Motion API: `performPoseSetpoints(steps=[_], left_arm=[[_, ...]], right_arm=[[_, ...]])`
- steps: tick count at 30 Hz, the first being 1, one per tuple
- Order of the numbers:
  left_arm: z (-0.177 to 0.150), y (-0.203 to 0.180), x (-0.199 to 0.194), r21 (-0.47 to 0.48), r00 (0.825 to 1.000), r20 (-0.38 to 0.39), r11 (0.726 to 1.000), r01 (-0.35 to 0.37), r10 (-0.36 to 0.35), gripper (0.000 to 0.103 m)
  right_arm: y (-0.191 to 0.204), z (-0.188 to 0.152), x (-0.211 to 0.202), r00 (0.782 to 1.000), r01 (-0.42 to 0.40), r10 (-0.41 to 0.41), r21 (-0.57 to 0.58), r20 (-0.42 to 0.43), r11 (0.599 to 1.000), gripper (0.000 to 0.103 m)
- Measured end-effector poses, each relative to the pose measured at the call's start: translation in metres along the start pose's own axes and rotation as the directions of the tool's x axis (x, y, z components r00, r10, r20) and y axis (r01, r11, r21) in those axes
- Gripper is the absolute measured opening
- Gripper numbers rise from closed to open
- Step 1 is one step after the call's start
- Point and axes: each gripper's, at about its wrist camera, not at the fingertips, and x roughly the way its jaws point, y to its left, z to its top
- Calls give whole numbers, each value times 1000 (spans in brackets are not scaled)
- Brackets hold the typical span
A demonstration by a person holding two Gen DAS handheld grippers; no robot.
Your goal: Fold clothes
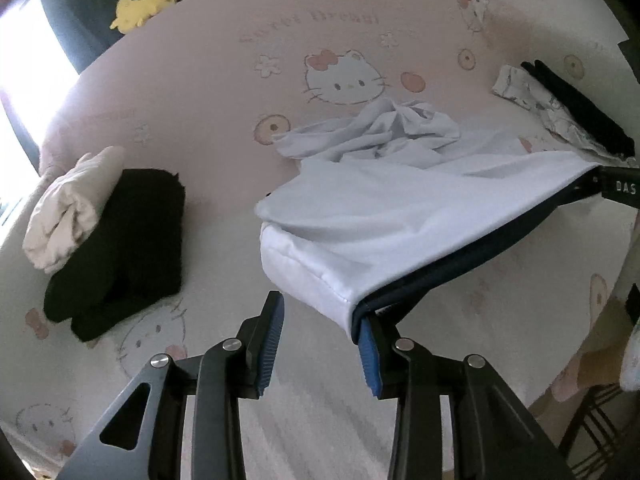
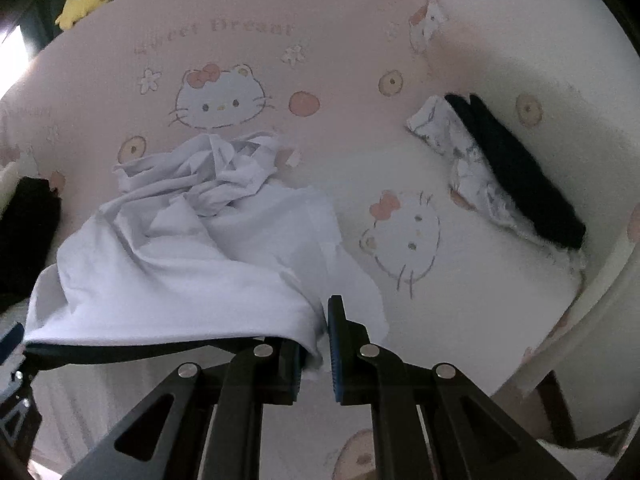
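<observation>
pink bedsheet [image 1: 224,92], tongs [image 1: 320,344] level

You can read pale pink lettering on the bedsheet [image 2: 360,60]: it looks like "Sweet Dream", printed above the cartoon cat face [image 2: 220,98]. From the left wrist camera the same words show more faintly, the first one smudged. On the right gripper [image 1: 618,188], at that view's right edge, you can make out white letters "DAS", cut off by the frame.

bed sheet [image 1: 208,92]: pink cartoon-cat print; window [image 1: 24,80]: bright; dark curtain [image 1: 80,12]
</observation>
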Motion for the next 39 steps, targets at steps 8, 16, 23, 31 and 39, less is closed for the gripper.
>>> performPoseSetpoints(steps=[8,16,23,31,39], left_arm=[[-35,8,-4,-12,998,-54,999,34,-34,25],[-73,-11,5,40,993,-75,995,94,-90,25],[-82,-8,10,-1,986,-71,989,150,-150,25],[-86,9,2,-127,960,7,952,278,-279,26],[-84,15,-47,-126,949,84,941,314,-305,69]], right_arm=[[-1,-36,-5,996,-58,59,17,-61,998,8],[-11,-61,15,988,-59,59,3,-144,998,8],[-23,-73,23,976,-102,108,41,-189,994,8],[-28,-75,22,963,-194,206,83,-174,977,17],[-37,-68,-13,949,-283,299,155,-99,947,61]])
